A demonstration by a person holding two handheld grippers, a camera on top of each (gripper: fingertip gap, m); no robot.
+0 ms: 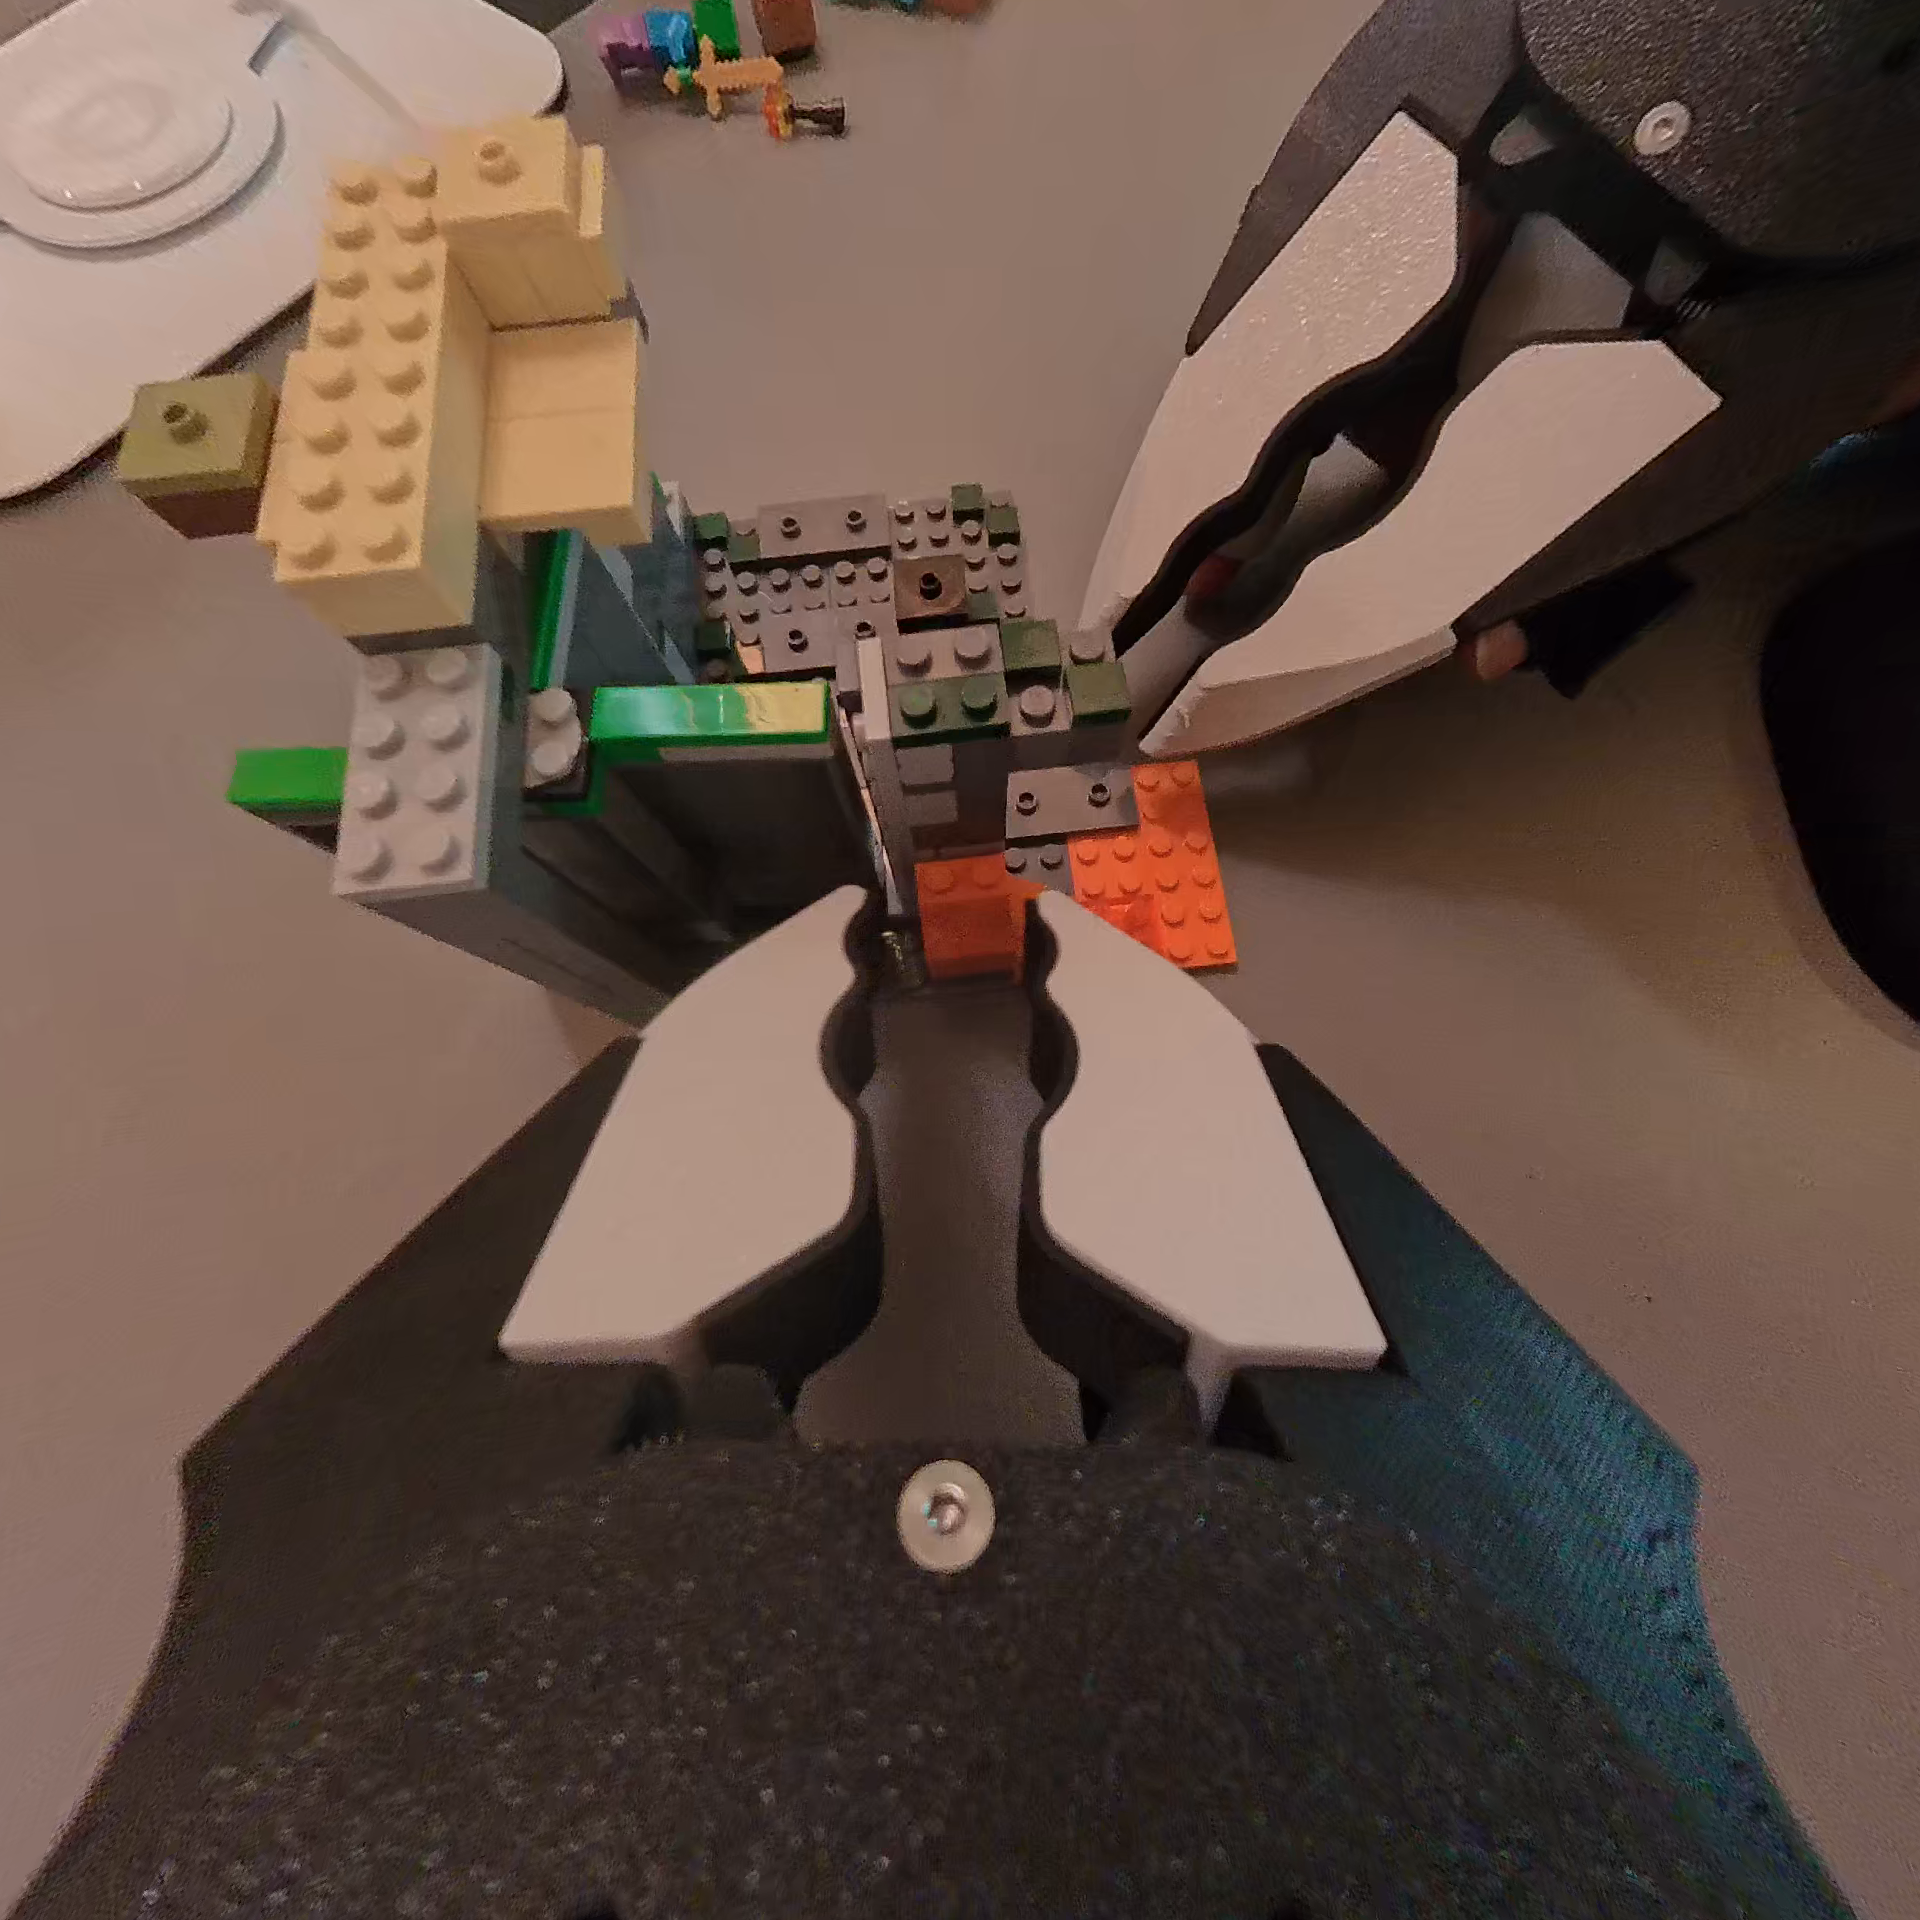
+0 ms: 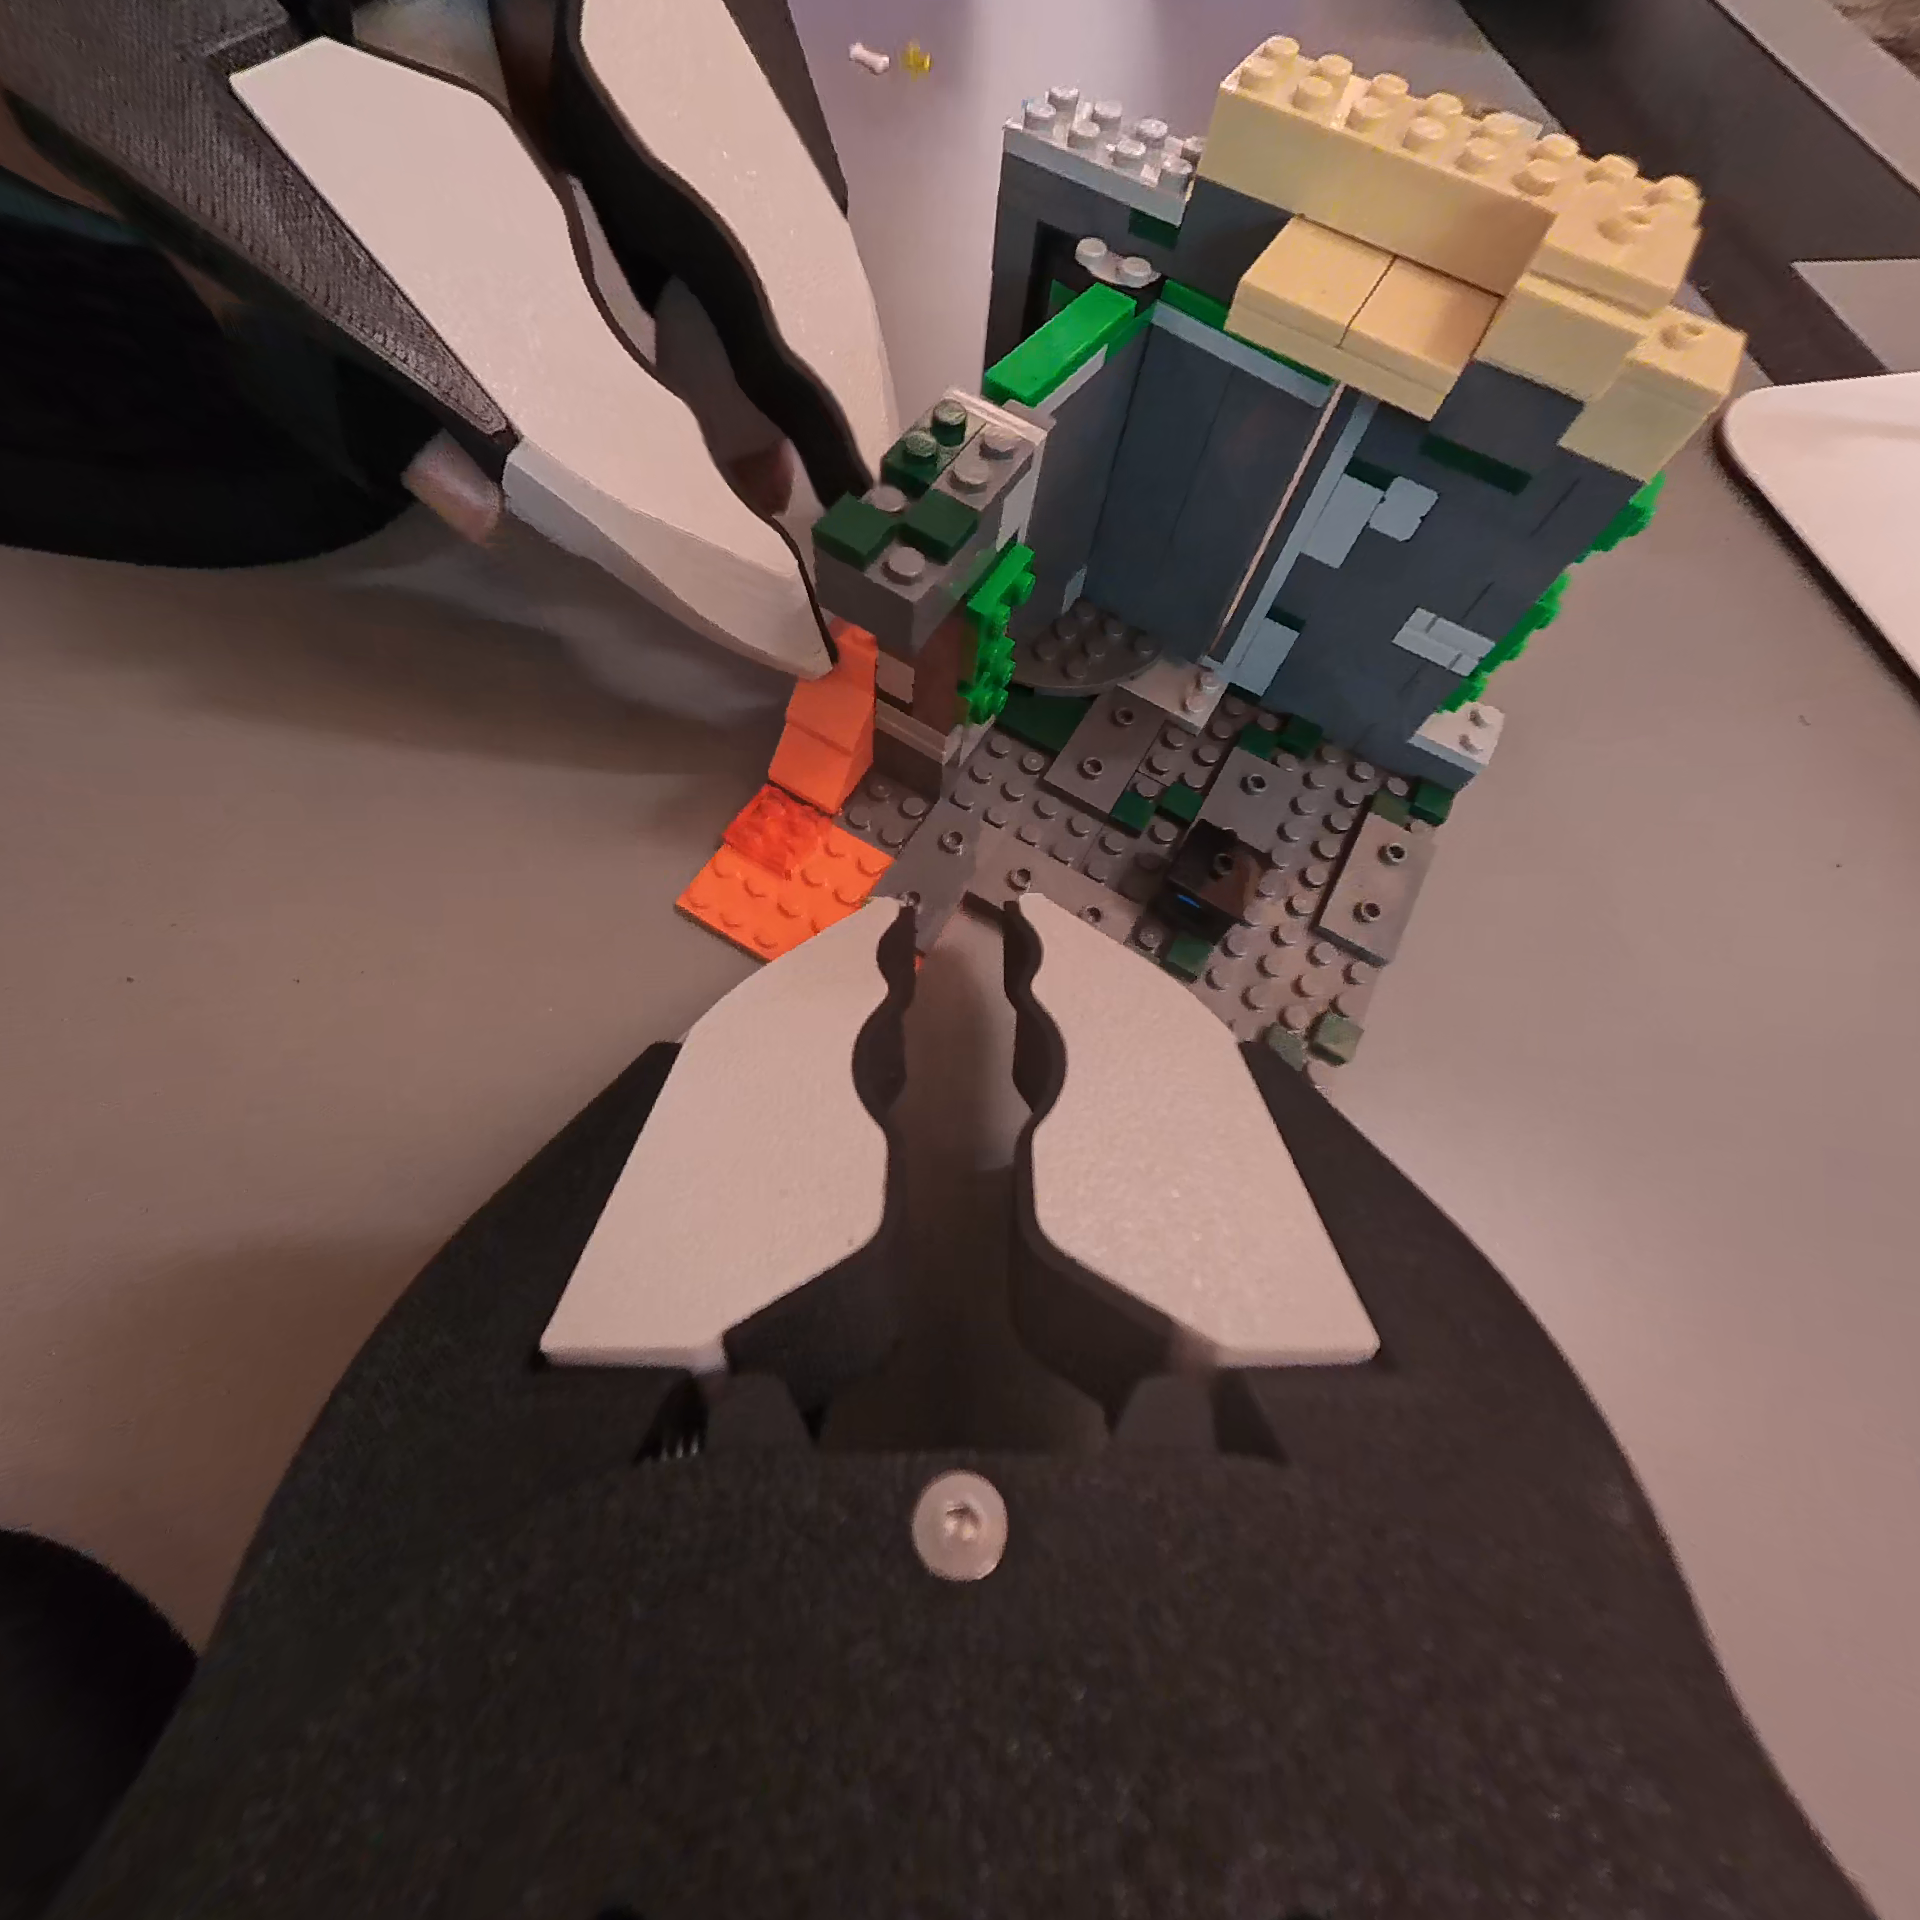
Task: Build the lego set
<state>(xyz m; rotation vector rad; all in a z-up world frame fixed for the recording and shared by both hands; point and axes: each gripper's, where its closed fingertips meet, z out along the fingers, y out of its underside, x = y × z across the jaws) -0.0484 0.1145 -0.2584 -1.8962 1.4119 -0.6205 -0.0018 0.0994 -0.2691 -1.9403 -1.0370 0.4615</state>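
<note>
The lego build has a dark grey tower [image 2: 1247, 488] topped with tan bricks [image 1: 374, 384], green trim, a studded grey baseplate [image 2: 1278, 904] and an orange plate [image 1: 1164, 883]. A small pillar [image 2: 925, 520] of grey and dark green bricks stands on orange bricks [image 2: 826, 727]. My left gripper [image 1: 951, 909] is shut on the orange bricks [image 1: 966, 925] at the pillar's foot; it also shows in the right wrist view [image 2: 826, 649]. My right gripper [image 2: 961, 914] is shut on a small grey plate [image 2: 940, 862], held tilted over the orange plate; it shows in the left wrist view [image 1: 1127, 707].
A white tray [image 1: 114, 208] lies left of the build, with loose small coloured pieces [image 1: 717, 62] behind it. Another white object [image 2: 1829, 499] sits at the right. Two tiny loose pieces [image 2: 888, 57] lie beyond the tower. A person's fingertip [image 1: 1496, 655] shows on the right gripper. My hands' fingertips stand some 6 cm from each other. From either gripper's tips it is about 30 cm to the white object [image 2: 1829, 499]. Seen from the left wrist view [image 1: 80, 397] as well.
</note>
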